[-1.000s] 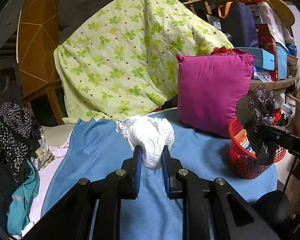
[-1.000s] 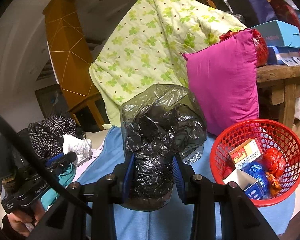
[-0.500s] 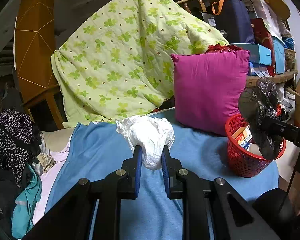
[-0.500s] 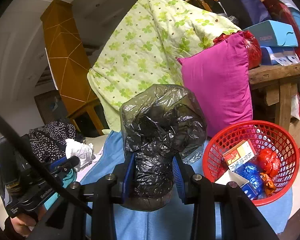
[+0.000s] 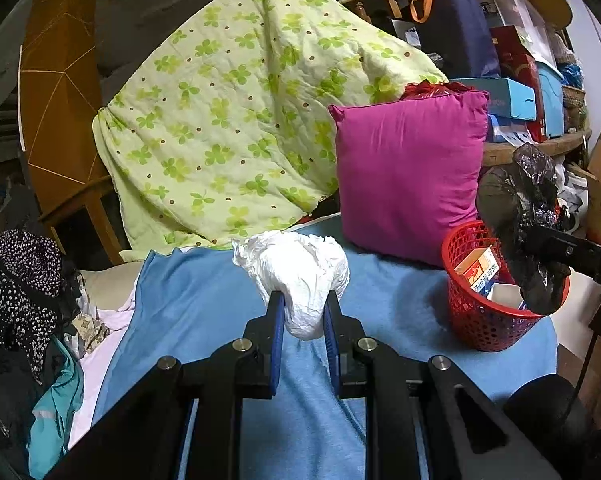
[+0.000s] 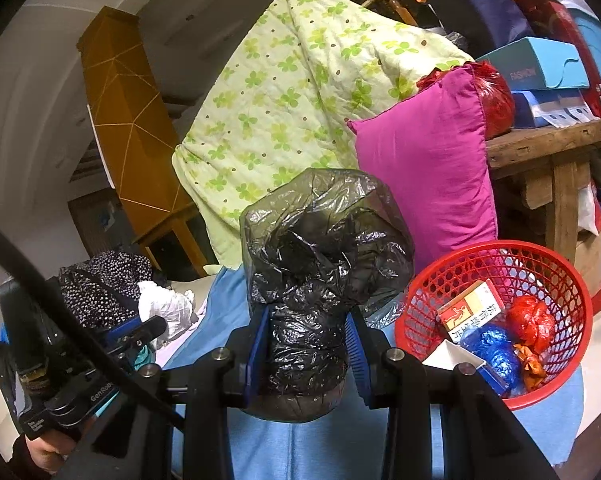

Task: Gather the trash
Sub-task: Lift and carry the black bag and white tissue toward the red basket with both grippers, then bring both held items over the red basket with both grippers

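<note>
Trash here comes in two bundles, each caught in a gripper above a blue blanket that covers the bed across the lower middle of both views. In the left wrist view, far left, a heap of dark spotted clothes lies at the blanket's edge, with a brown wooden cabinet in the upper left. A green clover-print quilt drapes over a wooden railing at upper centre, and a magenta pillow leans upright just to its right. Behind the pillow, upper right, a wooden shelf carries stacked boxes and bags.

The left gripper sits at lower centre of its own view, jaws closed tight on a white crumpled plastic bag, which bulges above the pads and is held clear over the blanket. In the right wrist view that same gripper shows at lower left, with a hand under it.

The right gripper holds its jaws partly closed around a black plastic bag, a fat wrinkled bundle that swells out above the pads. To its right, lower right of the frame, a red basket stands on the blanket with a small carton, a blue wad and a red wad inside. In the left wrist view the black bag hangs over the basket's near rim.
</note>
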The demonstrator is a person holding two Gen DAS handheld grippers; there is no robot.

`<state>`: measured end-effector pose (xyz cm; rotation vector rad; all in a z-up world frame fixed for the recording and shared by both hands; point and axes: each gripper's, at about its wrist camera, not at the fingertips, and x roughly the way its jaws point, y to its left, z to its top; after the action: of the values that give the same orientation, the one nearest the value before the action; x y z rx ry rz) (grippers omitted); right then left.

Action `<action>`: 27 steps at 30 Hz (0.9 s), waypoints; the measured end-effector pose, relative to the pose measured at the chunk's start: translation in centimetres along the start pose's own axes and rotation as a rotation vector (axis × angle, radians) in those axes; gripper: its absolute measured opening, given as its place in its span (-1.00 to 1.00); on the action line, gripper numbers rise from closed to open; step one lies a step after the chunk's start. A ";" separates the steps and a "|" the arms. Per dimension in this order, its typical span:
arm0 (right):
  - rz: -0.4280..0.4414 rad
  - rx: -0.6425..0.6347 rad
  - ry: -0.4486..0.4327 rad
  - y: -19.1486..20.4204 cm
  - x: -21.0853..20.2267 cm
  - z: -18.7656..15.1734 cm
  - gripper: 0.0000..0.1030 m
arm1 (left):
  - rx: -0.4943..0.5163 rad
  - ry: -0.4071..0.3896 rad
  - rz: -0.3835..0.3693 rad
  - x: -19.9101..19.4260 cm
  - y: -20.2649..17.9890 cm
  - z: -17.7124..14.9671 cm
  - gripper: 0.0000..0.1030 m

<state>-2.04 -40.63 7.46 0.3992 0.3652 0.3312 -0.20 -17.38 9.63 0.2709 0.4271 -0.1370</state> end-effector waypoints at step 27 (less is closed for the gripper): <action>-0.027 0.065 -0.032 -2.4 -2.0 0.2 -0.24 | 0.070 -0.003 -0.040 0.5 -3.8 1.1 -0.61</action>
<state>-3.17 -43.57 7.12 0.4619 0.3499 0.2864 -0.03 -21.38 9.54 0.3313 0.4250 -0.1918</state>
